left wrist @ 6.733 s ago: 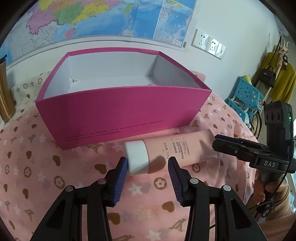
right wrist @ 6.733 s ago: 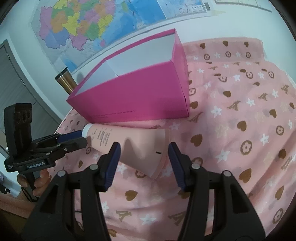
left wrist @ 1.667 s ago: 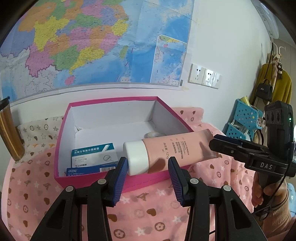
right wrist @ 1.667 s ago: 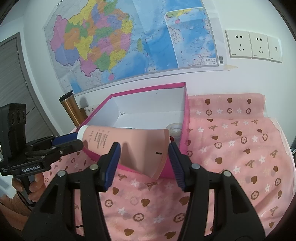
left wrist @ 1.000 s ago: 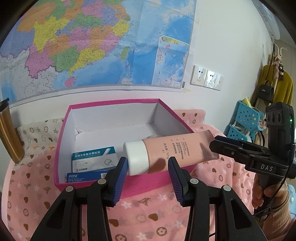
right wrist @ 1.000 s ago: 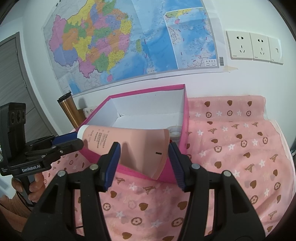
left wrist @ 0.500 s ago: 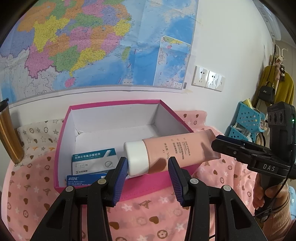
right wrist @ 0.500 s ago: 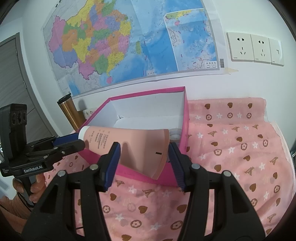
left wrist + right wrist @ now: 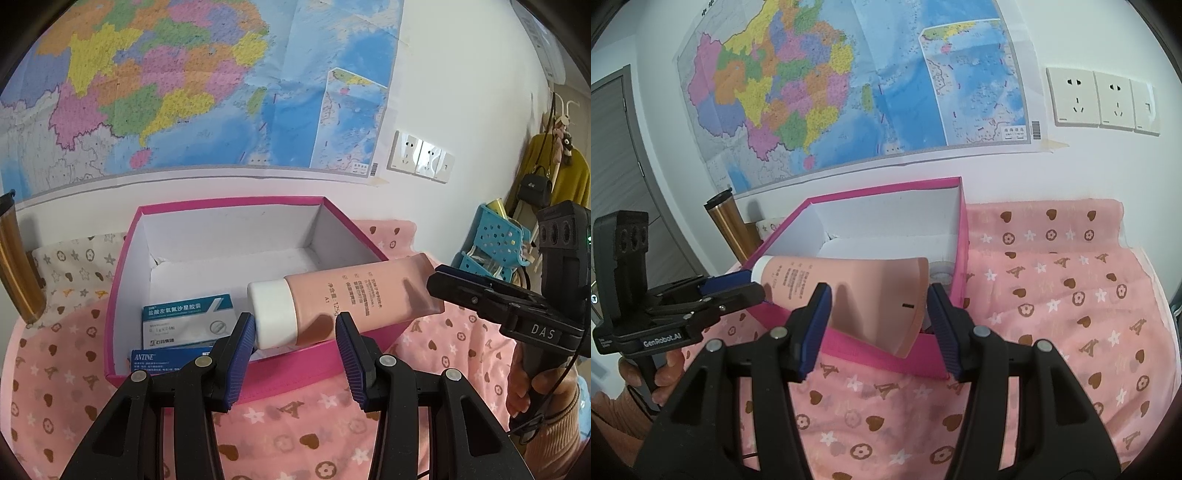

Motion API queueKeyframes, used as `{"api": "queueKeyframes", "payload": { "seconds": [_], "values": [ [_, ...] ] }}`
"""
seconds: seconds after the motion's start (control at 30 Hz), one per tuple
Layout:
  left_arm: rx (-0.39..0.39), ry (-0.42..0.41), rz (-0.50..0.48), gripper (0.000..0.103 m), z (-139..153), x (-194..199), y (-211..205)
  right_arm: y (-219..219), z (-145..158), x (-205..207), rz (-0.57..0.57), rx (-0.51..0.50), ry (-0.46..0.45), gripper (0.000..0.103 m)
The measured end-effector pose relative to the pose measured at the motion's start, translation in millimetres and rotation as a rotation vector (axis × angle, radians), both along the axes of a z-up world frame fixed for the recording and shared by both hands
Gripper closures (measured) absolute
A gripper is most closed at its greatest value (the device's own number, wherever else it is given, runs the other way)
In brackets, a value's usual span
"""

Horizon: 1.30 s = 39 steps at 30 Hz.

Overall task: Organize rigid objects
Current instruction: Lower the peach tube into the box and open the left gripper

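A pink tube (image 9: 354, 291) with a white cap (image 9: 273, 314) hangs in the air over the front of an open pink box (image 9: 125, 280). My left gripper (image 9: 295, 332) is shut on its cap end. My right gripper (image 9: 877, 310) is shut on its flat crimped end (image 9: 882, 302). The box also shows in the right wrist view (image 9: 882, 354). Inside it lie a white and teal medicine carton (image 9: 188, 321), a blue ANTINE carton (image 9: 162, 360) and a tape roll (image 9: 940, 271).
The box stands on a pink patterned cloth (image 9: 295, 424) against a white wall with a map (image 9: 184, 92). A gold tumbler (image 9: 729, 225) stands left of the box. Blue baskets (image 9: 491, 240) and hanging clothes are at the far right.
Both grippers lifted the tube off the cloth in front of the box and carried it up over the box's front wall. In the last second it has drifted slightly further over the box.
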<state>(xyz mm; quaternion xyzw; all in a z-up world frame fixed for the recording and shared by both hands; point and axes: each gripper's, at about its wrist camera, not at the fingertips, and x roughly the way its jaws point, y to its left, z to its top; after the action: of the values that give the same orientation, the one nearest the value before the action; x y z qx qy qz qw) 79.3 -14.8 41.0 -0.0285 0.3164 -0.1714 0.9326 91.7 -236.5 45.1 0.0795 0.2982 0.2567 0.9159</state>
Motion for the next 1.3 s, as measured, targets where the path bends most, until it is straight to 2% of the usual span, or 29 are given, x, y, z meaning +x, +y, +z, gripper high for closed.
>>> {"api": "queueKeyframes", "payload": {
  "seconds": [0.5, 1.03, 1.3],
  "values": [
    [-0.020, 0.033, 0.016, 0.058, -4, 25, 7, 7, 1, 24, 0.006, -0.003, 0.017, 0.047],
    [-0.101, 0.164, 0.028, 0.058, -36, 72, 21, 23, -17, 63, -0.008, -0.096, 0.077, 0.047],
    [-0.097, 0.226, 0.025, 0.059, -54, 91, 20, 30, -18, 70, -0.035, -0.140, 0.054, 0.047]
  ]
}}
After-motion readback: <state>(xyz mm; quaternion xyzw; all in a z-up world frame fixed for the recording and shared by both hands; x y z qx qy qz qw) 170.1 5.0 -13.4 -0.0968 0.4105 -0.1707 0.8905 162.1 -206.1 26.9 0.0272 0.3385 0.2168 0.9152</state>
